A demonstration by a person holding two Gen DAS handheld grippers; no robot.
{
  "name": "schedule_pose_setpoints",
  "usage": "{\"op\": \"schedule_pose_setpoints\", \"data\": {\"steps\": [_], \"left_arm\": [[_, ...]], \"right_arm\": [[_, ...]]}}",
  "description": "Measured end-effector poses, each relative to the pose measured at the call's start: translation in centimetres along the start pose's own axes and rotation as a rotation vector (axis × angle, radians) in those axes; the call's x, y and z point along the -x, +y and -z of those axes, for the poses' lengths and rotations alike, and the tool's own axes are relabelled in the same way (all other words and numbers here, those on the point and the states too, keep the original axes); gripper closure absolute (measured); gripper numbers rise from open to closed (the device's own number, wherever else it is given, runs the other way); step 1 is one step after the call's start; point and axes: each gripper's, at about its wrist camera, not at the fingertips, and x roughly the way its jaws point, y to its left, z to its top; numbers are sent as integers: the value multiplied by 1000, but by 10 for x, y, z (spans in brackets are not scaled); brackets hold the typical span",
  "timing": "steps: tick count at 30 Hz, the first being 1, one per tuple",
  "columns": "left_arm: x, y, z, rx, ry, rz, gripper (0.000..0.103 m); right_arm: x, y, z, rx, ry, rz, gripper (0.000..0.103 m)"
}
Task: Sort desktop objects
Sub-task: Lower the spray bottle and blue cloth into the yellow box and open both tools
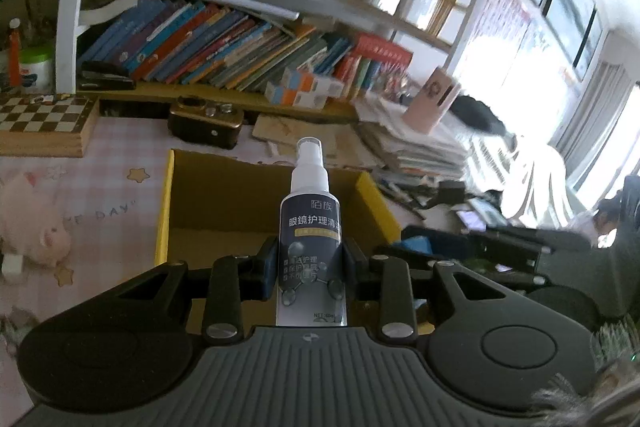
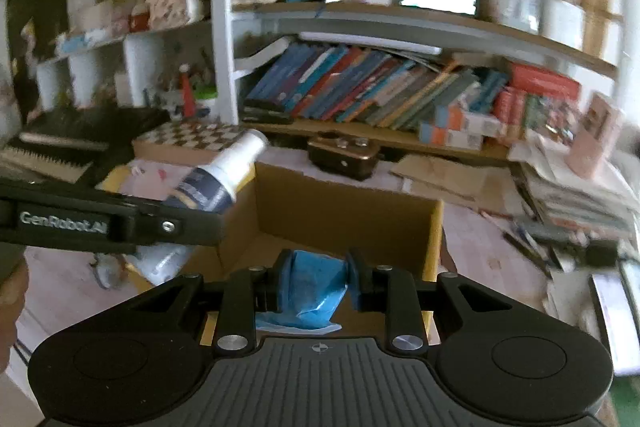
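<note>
Left gripper (image 1: 309,269): jaws clamped on the body of an eyeglass-cleaner spray bottle (image 1: 310,227), white pump cap pointing forward, held above the left part of the open cardboard box (image 1: 370,197). From the right wrist view the bottle (image 2: 218,179) hangs tilted over the box's left wall.

Right gripper (image 2: 318,281): jaws clamped on a crumpled blue wrapper (image 2: 316,291), held over the box's near edge; box floor beyond looks bare.

Step in hand, by my reading: both items carried to the box, drop not yet made. Next move calls for lowering each past the rim and parting the jaws, one gripper at a time.

Edges and room: box interior is open. The left gripper's arm crosses close beside the right. Chessboard (image 1: 44,119) and pink plush pig (image 1: 34,227) sit left of the box; paper stacks (image 2: 576,183) crowd its right.
</note>
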Motion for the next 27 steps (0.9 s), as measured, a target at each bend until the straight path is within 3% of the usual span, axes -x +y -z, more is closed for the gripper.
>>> {"op": "schedule_pose_setpoints", "data": {"steps": [7,15,20,27], "left_arm": [[-55,11,-19,-44,102,-62,73],[-115,27,-25,-64,300,-106,73],[-134,26,-24,-106,355,-136,73],[-148,24,-19,-131,409,-150,73]], "right_arm": [[-65,0,-14,207,131,-45,75],[-133,5,-12,428,332,-106,76],[-162,12,-10,551,436,-142,75],[-182,14,-1,614,507,-166,75]]}}
